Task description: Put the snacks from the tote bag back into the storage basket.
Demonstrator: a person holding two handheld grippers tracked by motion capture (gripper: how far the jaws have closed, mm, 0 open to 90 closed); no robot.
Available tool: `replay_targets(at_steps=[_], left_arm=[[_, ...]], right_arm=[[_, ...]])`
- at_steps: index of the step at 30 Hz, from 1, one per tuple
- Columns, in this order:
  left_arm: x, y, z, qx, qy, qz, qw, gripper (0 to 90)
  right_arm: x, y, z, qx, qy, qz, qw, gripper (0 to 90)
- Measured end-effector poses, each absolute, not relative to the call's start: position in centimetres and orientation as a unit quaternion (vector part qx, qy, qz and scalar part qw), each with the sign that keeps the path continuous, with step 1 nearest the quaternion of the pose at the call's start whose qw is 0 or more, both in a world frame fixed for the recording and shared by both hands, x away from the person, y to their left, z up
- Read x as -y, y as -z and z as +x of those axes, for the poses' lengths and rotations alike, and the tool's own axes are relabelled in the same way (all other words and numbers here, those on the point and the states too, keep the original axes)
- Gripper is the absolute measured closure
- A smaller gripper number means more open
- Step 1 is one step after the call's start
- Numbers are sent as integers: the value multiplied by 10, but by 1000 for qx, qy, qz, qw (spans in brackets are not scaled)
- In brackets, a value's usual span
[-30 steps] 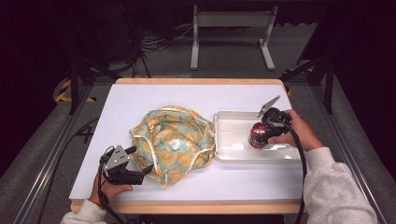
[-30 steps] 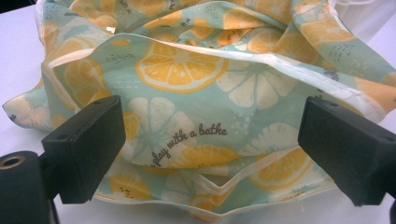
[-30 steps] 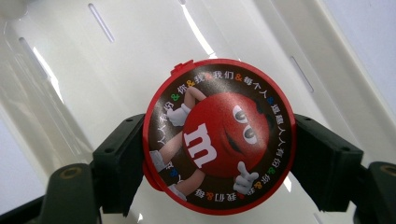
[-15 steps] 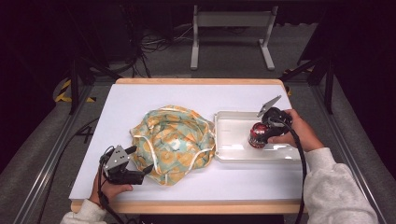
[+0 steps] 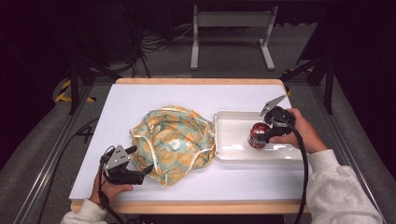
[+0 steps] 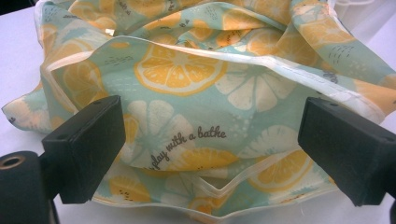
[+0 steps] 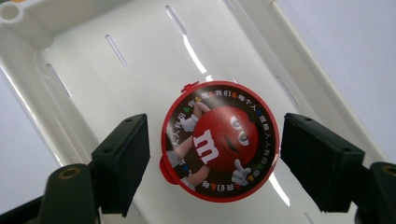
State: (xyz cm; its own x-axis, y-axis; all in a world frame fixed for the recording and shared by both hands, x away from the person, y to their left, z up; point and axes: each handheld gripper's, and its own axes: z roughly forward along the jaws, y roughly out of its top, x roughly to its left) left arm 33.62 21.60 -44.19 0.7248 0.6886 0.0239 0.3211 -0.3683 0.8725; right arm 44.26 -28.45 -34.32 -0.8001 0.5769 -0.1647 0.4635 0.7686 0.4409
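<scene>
red tub between right tool jaws, untouched

I see a crumpled fabric bag in pale teal, printed with orange and lemon slices and trimmed in white, heaped mid-table. Just beside it on my right, a white slotted tray holds a round red candy tub standing upright, lid up.

The cloth reads "play with a bathe"; the round lid bears a white "m".
</scene>
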Motion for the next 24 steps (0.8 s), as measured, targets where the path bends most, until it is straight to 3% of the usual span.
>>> replay_targets(at_steps=[15, 24], left_arm=[[-214, 442, 337, -312, -194, 806, 463, 81], [-213, 442, 337, -312, -194, 806, 464, 81]], right_arm=[[294, 335, 426, -919, -226, 283, 154, 226], [303, 338, 408, -908, -238, 282, 200, 200]])
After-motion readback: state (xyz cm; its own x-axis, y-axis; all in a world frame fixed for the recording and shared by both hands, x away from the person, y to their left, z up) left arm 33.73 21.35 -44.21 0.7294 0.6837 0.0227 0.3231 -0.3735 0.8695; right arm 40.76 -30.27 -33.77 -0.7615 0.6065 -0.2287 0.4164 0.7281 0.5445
